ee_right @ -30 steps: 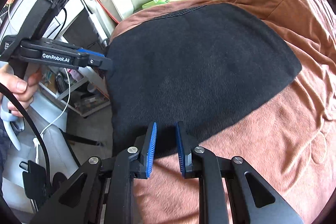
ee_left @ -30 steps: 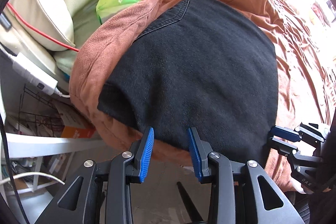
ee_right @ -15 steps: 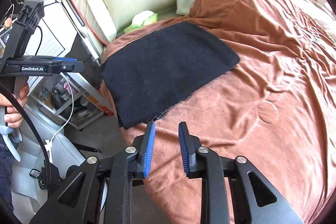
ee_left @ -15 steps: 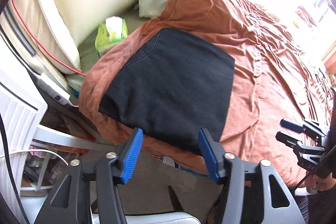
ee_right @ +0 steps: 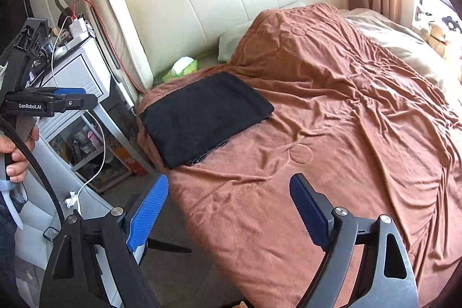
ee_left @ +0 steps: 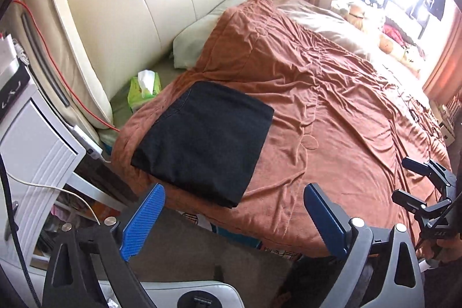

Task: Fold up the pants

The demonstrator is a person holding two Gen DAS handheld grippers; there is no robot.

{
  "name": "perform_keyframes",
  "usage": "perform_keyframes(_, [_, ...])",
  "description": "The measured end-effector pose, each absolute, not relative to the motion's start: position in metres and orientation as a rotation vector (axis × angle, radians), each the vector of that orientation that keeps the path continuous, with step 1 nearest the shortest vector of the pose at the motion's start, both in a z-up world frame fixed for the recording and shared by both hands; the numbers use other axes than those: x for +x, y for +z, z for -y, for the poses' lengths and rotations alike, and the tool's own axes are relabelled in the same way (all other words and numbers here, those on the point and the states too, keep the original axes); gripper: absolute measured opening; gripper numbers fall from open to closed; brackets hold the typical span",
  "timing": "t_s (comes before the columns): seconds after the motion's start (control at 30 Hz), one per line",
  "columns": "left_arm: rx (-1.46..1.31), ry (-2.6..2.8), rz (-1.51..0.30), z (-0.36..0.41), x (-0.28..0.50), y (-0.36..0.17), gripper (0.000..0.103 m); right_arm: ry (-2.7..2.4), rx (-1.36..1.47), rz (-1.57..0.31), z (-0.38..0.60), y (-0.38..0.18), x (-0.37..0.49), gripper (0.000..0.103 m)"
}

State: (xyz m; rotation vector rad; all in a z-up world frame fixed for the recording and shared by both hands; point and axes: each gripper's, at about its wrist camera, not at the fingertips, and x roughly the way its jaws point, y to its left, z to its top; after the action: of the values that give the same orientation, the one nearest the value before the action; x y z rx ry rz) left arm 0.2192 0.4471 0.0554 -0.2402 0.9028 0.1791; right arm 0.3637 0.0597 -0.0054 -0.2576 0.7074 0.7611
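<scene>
Now both tools hang off the near edge of the bed, nothing between their blue pads. The left tool has its two fingers spread wide, framing bare floor and the hem of the blanket; the right tool is spread just as wide and grips nothing either. Seen from the right wrist, the left tool sits out beside the bed over the white bedside cabinet, held level in the person's hand; seen from the left wrist, the right tool shows at the far right edge, also clear of the cloth. That stand-off reads as a release: with neither tool touching it, the garment is left to lie on its own.

Beyond the pads, the folded black denim pants rest as a compact rectangle on the rust-brown fleece blanket, near the bed's corner closest to the cabinet, edges roughly squared, a stitched seam showing along the top. A little frayed hem peeks out at the lower edge in the right view. Just past it, a green tissue pack sits against the cream padded headboard. The fold looks finished, judging by its tidy shape.
</scene>
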Motion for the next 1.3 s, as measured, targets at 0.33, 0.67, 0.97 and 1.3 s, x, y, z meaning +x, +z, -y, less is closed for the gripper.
perform_keyframes(0.33, [-0.18,0.149,-0.797,-0.393,0.175,0.101,0.102,0.675,-0.21,-0.653,0.019,0.029,0.303,0.09])
perform_keyframes(0.67, [-0.136,0.116,-0.705,-0.336,0.135,0.12,0.102,0.603,-0.137,-0.6,0.086,0.056,0.243,0.091])
perform_keyframes(0.97, [-0.092,0.087,-0.677,-0.28,0.109,0.123,0.102,0.557,-0.111,-0.56,0.149,0.069,0.191,0.091])
perform_keyframes(1.3, [-0.037,0.031,-0.612,-0.206,0.082,0.125,0.102,0.51,-0.102,-0.523,0.205,0.068,0.137,0.091])
